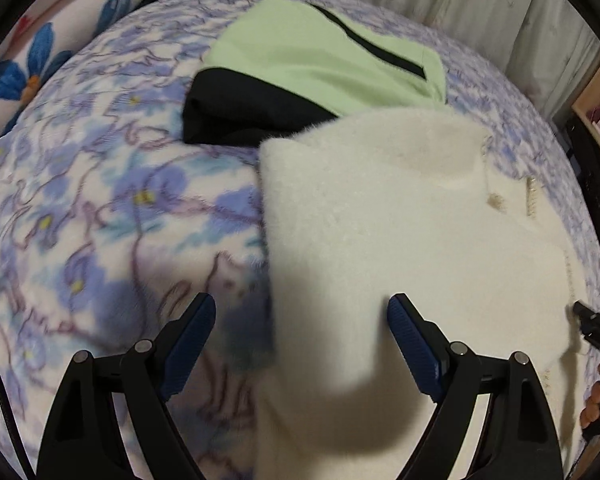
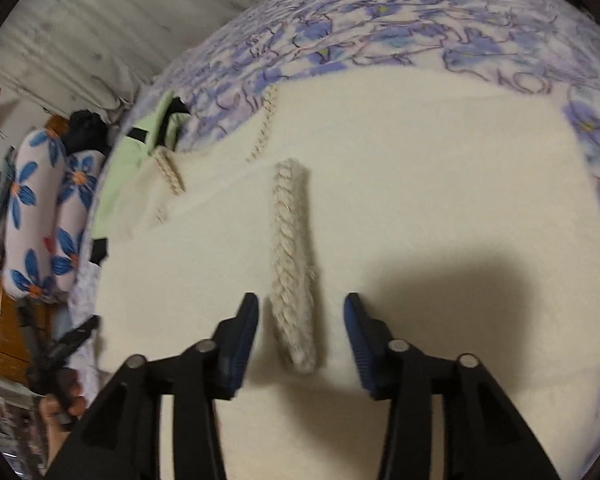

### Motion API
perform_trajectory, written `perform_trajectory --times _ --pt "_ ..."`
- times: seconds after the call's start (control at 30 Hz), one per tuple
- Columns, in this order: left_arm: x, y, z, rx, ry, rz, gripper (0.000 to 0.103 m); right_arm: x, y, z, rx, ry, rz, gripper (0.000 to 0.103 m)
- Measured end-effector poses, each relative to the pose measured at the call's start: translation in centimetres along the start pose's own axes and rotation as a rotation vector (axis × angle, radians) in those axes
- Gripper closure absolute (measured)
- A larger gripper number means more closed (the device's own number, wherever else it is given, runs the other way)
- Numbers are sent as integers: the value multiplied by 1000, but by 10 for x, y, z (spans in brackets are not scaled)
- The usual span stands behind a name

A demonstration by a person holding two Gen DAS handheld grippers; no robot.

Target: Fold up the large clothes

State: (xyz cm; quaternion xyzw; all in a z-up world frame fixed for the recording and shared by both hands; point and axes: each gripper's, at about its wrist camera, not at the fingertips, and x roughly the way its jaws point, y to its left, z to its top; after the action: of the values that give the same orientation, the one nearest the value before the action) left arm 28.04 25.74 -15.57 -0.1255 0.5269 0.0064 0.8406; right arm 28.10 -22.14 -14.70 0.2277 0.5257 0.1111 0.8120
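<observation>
**Operator:** Well, the cream fluffy garment (image 2: 420,184) lies flat on the flowered bed cover (image 2: 380,28). From my right wrist camera it fills most of the view. A braided trim strip (image 2: 294,264) on it runs from near my fingers away toward the far side, so its long axis goes along the line my gripper looks.

**Partner:** And from the left side?

**Operator:** There the garment (image 1: 380,208) has a folded part with a straight edge, running from the bottom of the view up toward the green and black garment (image 1: 300,60). It touches or overlaps that one at the top; I cannot tell which.

**Partner:** What do the grippers hold?

**Operator:** Nothing. My left gripper (image 1: 302,308) has its jaws wide apart over the folded edge, one finger above the bed cover and one above the fabric. My right gripper (image 2: 302,306) is about half open; the near end of the trim lies between the fingers, but the pads do not press it.

**Partner:** Anything around?

**Operator:** Blue-flowered pillows (image 2: 40,216) lie beyond the green garment, and a pale curtain (image 1: 480,0) hangs behind the bed.
</observation>
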Motion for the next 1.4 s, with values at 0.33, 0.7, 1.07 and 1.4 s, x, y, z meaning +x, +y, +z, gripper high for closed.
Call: perform_trajectory --times 0.33,0.7,1.07,1.4 --pt "17 -21 26 71 -39 41 92 28 50 24 -238 -85 -154 91" --pt "27 -30 19 165 -138 149 86 50 35 45 -198 -90 -176 91" --pt "-45 -58 11 181 -225 146 70 -7 84 12 -285 -160 -212 67" --pt "4 -106 -52 50 -88 59 70 55 159 -59 -487 -13 -140 67"
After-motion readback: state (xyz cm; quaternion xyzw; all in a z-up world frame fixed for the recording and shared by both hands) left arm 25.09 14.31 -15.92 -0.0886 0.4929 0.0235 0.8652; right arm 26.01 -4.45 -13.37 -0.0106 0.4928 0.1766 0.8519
